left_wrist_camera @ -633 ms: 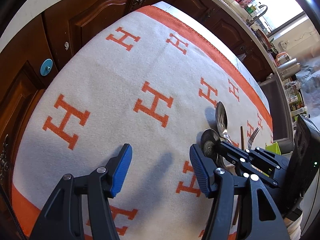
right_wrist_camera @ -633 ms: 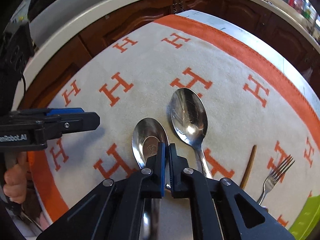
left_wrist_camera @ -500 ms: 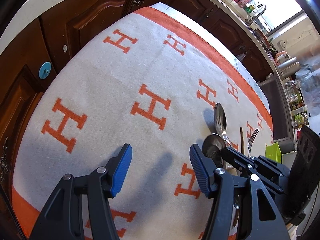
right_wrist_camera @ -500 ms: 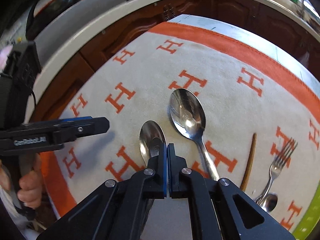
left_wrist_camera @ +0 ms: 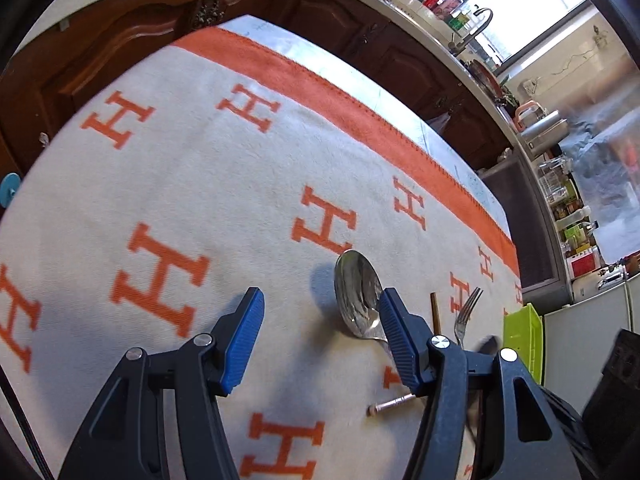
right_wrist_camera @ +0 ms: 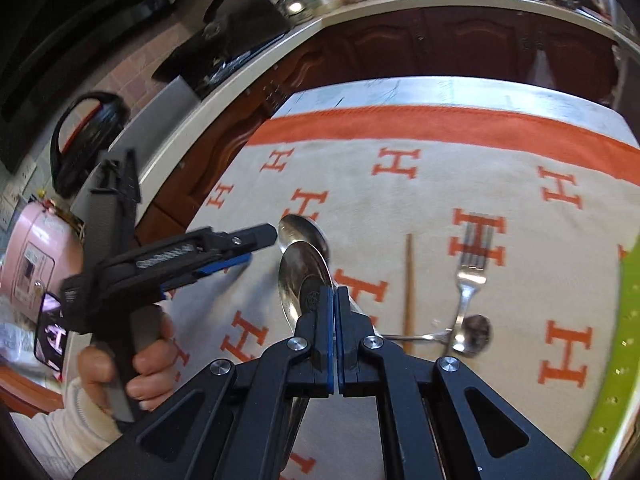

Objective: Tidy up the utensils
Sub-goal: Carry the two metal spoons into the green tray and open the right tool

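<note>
My right gripper (right_wrist_camera: 333,300) is shut on a steel spoon (right_wrist_camera: 302,276), which it holds above the cloth with the bowl pointing forward. A larger spoon (right_wrist_camera: 304,230) lies on the white and orange H-patterned cloth (right_wrist_camera: 420,196) just beyond it. This larger spoon (left_wrist_camera: 356,292) also shows in the left wrist view, partly behind the right finger. My left gripper (left_wrist_camera: 320,304) hovers open over the cloth with nothing between its blue pads. The same left gripper (right_wrist_camera: 258,246), held by a hand (right_wrist_camera: 148,360), reaches in from the left in the right wrist view.
A wooden chopstick (right_wrist_camera: 409,292), a fork (right_wrist_camera: 472,264) and a small round-bowled spoon (right_wrist_camera: 474,334) lie to the right on the cloth. A green tray (right_wrist_camera: 624,320) sits at the right edge. Dark wooden cabinets (right_wrist_camera: 460,44) run behind the table.
My right gripper has risen from the cloth with the smaller spoon in it. My left gripper has swung toward the larger spoon, still open.
</note>
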Demonstrator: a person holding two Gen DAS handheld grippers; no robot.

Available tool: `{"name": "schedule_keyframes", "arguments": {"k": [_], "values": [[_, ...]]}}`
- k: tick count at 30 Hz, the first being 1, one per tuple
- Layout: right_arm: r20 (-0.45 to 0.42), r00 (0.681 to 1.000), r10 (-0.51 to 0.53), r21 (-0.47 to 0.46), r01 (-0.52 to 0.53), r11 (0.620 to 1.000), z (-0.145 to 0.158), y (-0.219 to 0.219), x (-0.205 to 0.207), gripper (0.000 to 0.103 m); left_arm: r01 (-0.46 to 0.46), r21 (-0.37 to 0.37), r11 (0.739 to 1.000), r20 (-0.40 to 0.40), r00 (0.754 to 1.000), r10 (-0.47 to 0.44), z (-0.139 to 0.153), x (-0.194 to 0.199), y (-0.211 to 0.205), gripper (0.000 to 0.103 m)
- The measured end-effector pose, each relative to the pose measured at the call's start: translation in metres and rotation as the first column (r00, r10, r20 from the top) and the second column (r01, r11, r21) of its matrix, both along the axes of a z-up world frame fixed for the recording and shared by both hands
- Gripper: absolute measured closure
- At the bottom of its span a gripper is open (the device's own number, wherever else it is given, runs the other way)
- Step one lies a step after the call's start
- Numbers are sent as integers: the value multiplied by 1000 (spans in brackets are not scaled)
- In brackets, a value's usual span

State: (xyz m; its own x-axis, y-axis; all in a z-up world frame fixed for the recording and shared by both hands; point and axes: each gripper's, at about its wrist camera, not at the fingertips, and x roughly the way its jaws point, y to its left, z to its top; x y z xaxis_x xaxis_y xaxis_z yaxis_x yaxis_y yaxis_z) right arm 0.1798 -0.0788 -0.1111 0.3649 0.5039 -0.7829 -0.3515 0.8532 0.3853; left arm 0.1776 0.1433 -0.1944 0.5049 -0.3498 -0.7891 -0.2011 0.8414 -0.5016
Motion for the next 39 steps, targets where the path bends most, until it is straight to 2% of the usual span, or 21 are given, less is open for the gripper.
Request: {"name": "schedule_keyframes", "arguments": {"k": [2,7,9,11,12,14,16,18,24,33,39], "values": [[8,999,-39,22,38,999,8,-19,-4,103,-4,29,1000,31,1000,3,2,1,-7,46],[20,993,-120,64,119,991,22,-61,-14,103,-4,4,1000,96,995,3,-1,5,-18,47],[13,990,-142,84,141,986,25,-74,-18,103,-2,-3,1000,120,993,2,-4,6,-20,56],[7,986,-164,97,162,982,25,-85,-20,103,0,-32,999,126,992,4,-11,9,-22,81],[4,985,-174,102,172,980,25,-90,-21,103,-9,-37,999,134,991,14,-13,9,-22,84],[-2,982,-190,112,189,976,26,-100,-23,103,-13,-51,999,132,991,20,-18,9,-21,98],[1,979,-204,120,203,972,28,-109,-26,103,-22,-87,996,129,991,33,-21,8,-19,100],[9,975,-220,131,217,967,31,-116,-29,103,-40,-75,996,133,990,50,-17,6,-20,101],[35,966,-257,165,248,955,43,-132,-40,103,-44,-105,993,192,979,63,9,-6,-20,102],[66,940,-334,221,312,924,67,-174,-79,103,47,-119,992,285,958,-12,65,-28,-43,101],[98,914,-394,248,360,899,86,-206,-111,103,137,-147,980,320,944,-84,103,-45,-62,101]]}}
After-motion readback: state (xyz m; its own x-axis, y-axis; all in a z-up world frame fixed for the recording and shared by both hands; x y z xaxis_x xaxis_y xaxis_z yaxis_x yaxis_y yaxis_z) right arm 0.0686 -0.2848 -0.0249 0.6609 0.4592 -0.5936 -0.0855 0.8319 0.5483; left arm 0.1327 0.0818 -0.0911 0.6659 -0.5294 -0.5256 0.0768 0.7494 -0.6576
